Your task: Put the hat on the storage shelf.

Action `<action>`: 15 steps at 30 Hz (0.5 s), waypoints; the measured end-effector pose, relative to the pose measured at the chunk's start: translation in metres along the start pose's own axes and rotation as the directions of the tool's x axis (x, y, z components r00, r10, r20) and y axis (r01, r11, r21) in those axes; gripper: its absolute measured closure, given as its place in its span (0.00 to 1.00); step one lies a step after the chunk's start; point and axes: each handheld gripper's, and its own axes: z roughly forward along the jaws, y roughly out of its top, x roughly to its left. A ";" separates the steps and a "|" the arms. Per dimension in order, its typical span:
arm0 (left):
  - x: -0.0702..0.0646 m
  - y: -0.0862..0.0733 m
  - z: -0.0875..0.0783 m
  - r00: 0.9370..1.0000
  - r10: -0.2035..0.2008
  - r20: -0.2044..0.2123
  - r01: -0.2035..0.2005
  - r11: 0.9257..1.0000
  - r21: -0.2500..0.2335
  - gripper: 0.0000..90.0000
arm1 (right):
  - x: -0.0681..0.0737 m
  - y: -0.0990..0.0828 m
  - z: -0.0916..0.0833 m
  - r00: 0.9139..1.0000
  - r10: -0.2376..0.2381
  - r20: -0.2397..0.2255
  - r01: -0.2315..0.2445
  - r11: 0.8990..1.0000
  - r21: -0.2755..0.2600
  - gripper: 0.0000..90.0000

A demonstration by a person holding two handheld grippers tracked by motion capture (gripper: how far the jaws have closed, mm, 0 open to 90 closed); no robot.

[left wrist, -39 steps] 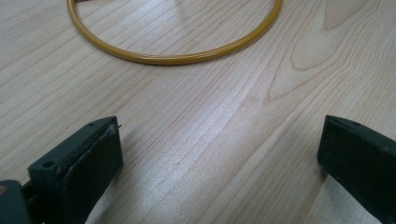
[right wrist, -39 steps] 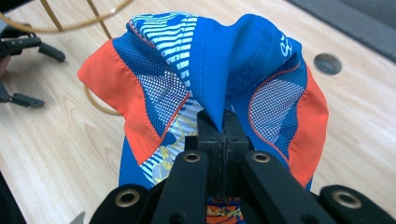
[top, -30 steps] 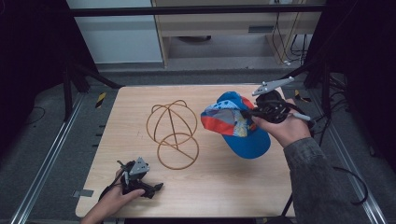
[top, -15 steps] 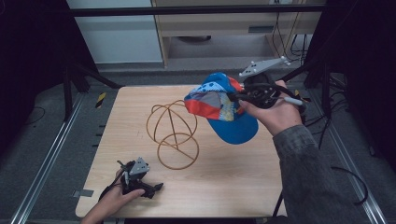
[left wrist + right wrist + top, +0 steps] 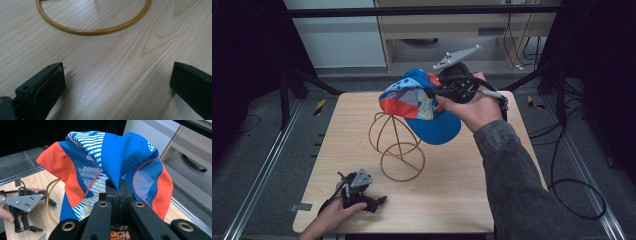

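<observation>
A: The right gripper [image 5: 438, 93] was clenched on a fold of the baseball cap [image 5: 422, 105]; in the right gripper view its jaws stood pressed together with blue fabric pinched between them, and the cap [image 5: 110, 170] bunched up just beyond the tips.

B: And the left gripper [image 5: 374, 201]?

A: Released, grasping nothing. It rested on the wooden table [image 5: 462, 190] with its jaws wide apart. In the left gripper view only bare wood lay between them, and the base ring of the gold wire hat stand [image 5: 92, 30] curved across a little way ahead of the jaws.

B: Where was the cap relative to the stand?

A: Held in the air, hanging from the right gripper's tips, out to that gripper's left and slightly below it. The orange and blue crown sat just above and beside the domed top of the stand [image 5: 394, 145], with the blue brim trailing under the hand [image 5: 472, 107]. I couldn't tell whether the fabric touched the wire yet.

B: So how far along would you say it was?

A: By my reading, past the halfway mark. The cap was lifted and brought to the stand. What remained was lowering the crown over the dome, settling it, and letting go.
</observation>
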 end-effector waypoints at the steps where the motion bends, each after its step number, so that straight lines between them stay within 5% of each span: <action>1: 0.000 0.000 0.000 1.000 0.000 0.000 0.000 1.000 0.000 0.00 | 0.001 0.003 0.003 1.000 -0.006 0.000 0.006 1.000 0.004 1.00; 15: 0.000 0.000 0.000 1.000 0.000 -0.001 0.000 1.000 -0.001 0.00 | 0.016 0.023 0.036 0.998 -0.047 -0.033 0.048 0.998 0.032 1.00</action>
